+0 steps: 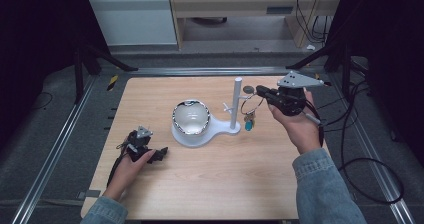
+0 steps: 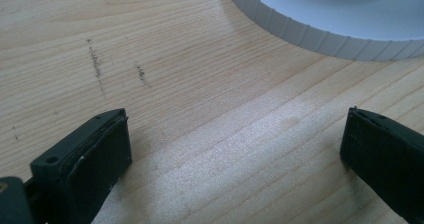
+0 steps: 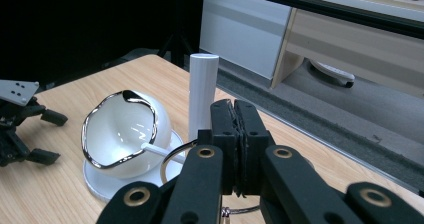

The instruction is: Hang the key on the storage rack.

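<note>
Right gripper (image 1: pixel 261 90) pinched tight on a key ring (image 1: pixel 251 105) beside the white post (image 1: pixel 236 103). Left gripper (image 1: pixel 161 154) spread wide, resting on the table (image 1: pixel 210 184) near the stand's base (image 2: pixel 325 19).

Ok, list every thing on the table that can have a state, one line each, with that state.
right gripper: shut on the key ring, raised beside the post.
key ring: wire loop pinched in the jaws, keys hanging below.
left gripper: open, nothing between the jaws, low over the table.
bowl: tilted on its stand, mouth showing, looks empty.
white post: upright on the stand's base.
</note>
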Demonstrator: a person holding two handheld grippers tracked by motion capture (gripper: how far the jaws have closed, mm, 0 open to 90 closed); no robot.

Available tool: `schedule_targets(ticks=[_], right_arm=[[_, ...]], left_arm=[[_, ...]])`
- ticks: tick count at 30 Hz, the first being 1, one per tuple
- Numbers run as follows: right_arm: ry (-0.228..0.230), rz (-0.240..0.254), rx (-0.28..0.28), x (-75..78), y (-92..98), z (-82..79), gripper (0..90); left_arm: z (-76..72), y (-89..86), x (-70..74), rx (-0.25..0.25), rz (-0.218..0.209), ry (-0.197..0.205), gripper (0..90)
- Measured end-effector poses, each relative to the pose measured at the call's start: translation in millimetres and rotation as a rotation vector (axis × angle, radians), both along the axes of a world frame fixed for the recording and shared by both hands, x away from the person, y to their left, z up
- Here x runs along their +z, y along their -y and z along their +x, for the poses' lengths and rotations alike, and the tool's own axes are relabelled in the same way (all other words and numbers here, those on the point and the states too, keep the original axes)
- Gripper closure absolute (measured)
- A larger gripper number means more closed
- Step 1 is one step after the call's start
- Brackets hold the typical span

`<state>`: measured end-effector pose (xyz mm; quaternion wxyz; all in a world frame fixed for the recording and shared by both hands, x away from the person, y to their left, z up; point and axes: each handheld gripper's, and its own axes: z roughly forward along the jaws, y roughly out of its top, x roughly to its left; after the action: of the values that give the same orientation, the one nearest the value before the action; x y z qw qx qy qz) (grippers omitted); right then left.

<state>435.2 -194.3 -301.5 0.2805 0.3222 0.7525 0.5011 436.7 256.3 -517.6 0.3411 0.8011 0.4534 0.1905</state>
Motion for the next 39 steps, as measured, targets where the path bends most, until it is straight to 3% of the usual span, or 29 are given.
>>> schedule_targets(ticks=[39], right_arm=[[-0.014,0.022,-0.001,-8.1,-9.9,14.4,88.9]], left_arm=[[0.0,0.0,0.0,0.0,0.0,0.0,0.0]])
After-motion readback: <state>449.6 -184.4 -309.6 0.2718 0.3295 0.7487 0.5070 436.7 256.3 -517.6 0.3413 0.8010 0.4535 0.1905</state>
